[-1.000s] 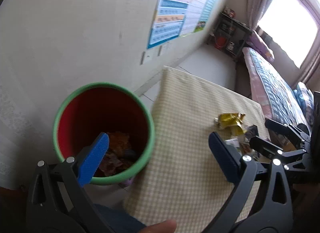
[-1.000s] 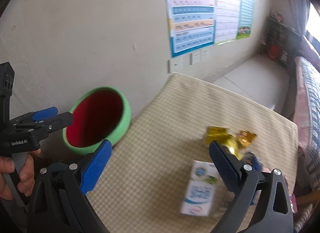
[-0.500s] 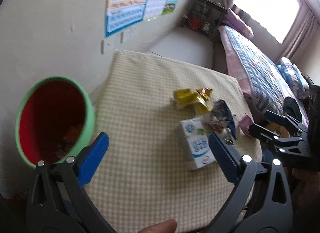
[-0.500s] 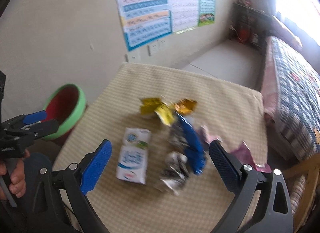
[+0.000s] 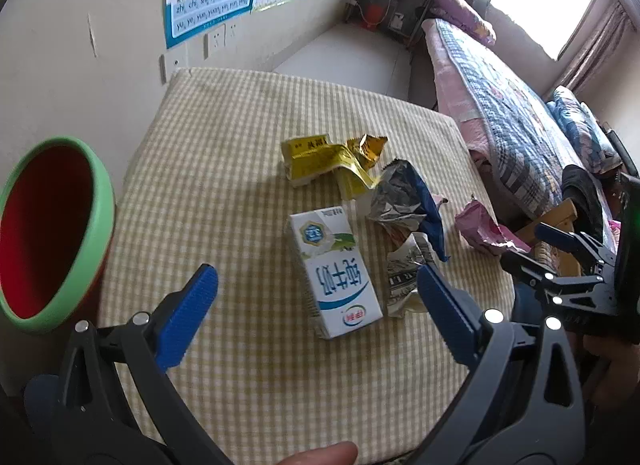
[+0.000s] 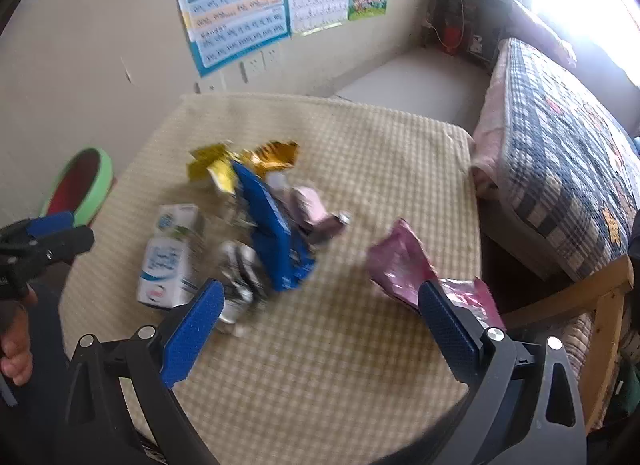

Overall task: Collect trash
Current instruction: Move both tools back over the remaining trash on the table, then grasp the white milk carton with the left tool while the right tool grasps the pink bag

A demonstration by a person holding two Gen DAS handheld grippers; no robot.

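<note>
Left wrist view: the left hand-held gripper (image 5: pixel 316 301) stands spread wide and empty above the near part of the cream checked-cloth worktop (image 5: pixel 224 169). The trash lies clustered at mid-worktop: a white and blue rectangular milk carton (image 5: pixel 334 269) lying flat, a crumpled yellow foil wrapper (image 5: pixel 320 159) beyond it, a crushed silver and blue foil bag (image 5: pixel 404 201) touching the carton's right side, and a pink plastic wrapper (image 5: pixel 478 225) apart at the right edge. The red bin with a green rim (image 5: pixel 48 233) stands off the worktop's left edge; its contents are not visible from this angle. Judgement: the carton is light, fairly stiff if empty, and best taken across its narrow sides; whether it holds liquid cannot be told. The wrappers are near weightless, soft and slippery, and call for a pinch on a raised fold. The right hand-held gripper (image 5: pixel 528 249) shows at the right border, its jaws apart by a narrow gap and holding nothing. Right wrist view: the right hand-held gripper (image 6: pixel 318 317) is spread and empty, with the pink plastic wrapper (image 6: pixel 400 265) lying just ahead of its right finger. The picture is motion-blurred; print on the carton (image 6: pixel 168 257) and the boundaries within the foil heap (image 6: pixel 272 221) are indistinct, and the bin (image 6: pixel 78 185) is partly cut off behind the worktop's edge.
</note>
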